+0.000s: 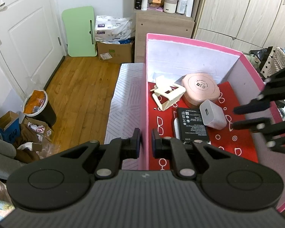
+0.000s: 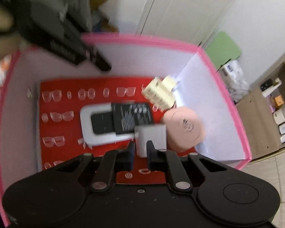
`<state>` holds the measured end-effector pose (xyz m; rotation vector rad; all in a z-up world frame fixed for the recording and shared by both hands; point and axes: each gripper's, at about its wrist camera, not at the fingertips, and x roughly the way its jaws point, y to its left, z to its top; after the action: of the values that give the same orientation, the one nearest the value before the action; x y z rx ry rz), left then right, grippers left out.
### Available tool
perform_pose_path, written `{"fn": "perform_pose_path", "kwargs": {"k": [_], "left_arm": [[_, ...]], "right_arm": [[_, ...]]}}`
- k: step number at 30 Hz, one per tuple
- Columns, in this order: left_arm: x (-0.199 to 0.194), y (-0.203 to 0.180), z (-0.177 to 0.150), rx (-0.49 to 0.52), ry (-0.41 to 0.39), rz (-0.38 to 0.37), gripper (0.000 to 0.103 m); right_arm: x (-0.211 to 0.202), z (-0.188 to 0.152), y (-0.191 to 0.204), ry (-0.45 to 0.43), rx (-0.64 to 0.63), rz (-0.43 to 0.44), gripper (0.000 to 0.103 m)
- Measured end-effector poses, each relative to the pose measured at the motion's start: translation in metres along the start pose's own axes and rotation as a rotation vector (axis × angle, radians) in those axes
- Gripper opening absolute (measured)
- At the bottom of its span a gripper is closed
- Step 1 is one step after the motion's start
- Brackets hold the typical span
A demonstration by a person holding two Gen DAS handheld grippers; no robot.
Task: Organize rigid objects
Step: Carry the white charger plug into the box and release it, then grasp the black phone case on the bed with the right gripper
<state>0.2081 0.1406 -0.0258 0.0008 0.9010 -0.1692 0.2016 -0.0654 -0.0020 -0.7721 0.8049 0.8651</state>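
A pink box (image 1: 180,40) lined with a red mat (image 1: 243,142) holds a pink round case (image 1: 198,87), a cream folding stand (image 1: 167,93), a black battery (image 1: 191,123) lying on a white device (image 2: 87,131), and a white charger cube (image 1: 212,116). My left gripper (image 1: 146,142) is shut on the box's left wall, one finger on each side. My right gripper (image 1: 234,118) reaches in from the right, jaws nearly together with nothing pinched, just right of the charger cube. In the blurred right wrist view the charger cube (image 2: 155,134) lies just beyond my right gripper (image 2: 141,148).
The box rests on a striped sheet (image 1: 127,98) beside a wooden floor. A full bin (image 1: 38,106) and cardboard boxes (image 1: 114,52) stand on the floor at left, with a green board (image 1: 79,32) against the wall. A shelf unit (image 1: 161,24) stands behind the box.
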Motion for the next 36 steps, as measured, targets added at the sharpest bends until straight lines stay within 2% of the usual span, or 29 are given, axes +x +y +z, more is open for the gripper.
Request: {"fn": "perform_pose_path", "kwargs": {"k": [3, 6, 10, 13, 16, 20, 26, 29, 31, 33, 36], "left_arm": [[-0.001, 0.003, -0.002, -0.012, 0.002, -0.007, 0.011], [0.0, 0.005, -0.001, -0.017, 0.011, -0.009, 0.011], [0.0, 0.003, 0.001, -0.006, 0.01, 0.0, 0.011], [0.001, 0.004, 0.001, -0.002, 0.013, -0.003, 0.011], [0.0, 0.002, 0.0, 0.01, -0.001, 0.001, 0.011], [-0.002, -0.001, 0.0, 0.03, -0.019, 0.017, 0.011], [-0.001, -0.001, 0.0, 0.026, -0.01, 0.015, 0.011], [-0.002, 0.002, -0.001, 0.01, -0.02, -0.002, 0.011], [-0.003, 0.004, -0.001, -0.006, -0.022, -0.009, 0.011], [-0.002, 0.003, -0.001, -0.004, -0.02, -0.009, 0.011], [-0.002, 0.001, -0.001, 0.011, -0.022, -0.005, 0.011]], "right_arm": [[-0.03, -0.01, -0.005, -0.104, 0.121, 0.035, 0.02], [-0.058, -0.018, 0.0, -0.163, 0.169, 0.075, 0.025], [-0.103, -0.044, -0.001, -0.275, 0.258, 0.076, 0.035], [-0.112, -0.074, -0.007, -0.31, 0.362, 0.037, 0.039], [-0.113, -0.114, -0.018, -0.301, 0.527, -0.011, 0.04], [-0.106, -0.168, -0.032, -0.239, 0.732, -0.099, 0.04], [-0.096, -0.215, -0.039, -0.193, 0.889, -0.206, 0.043], [-0.09, -0.226, -0.049, -0.192, 0.941, -0.272, 0.051], [-0.085, -0.234, -0.062, -0.222, 0.989, -0.293, 0.066], [-0.079, -0.243, -0.084, -0.255, 1.048, -0.288, 0.074], [-0.065, -0.256, -0.12, -0.241, 1.141, -0.269, 0.075]]}}
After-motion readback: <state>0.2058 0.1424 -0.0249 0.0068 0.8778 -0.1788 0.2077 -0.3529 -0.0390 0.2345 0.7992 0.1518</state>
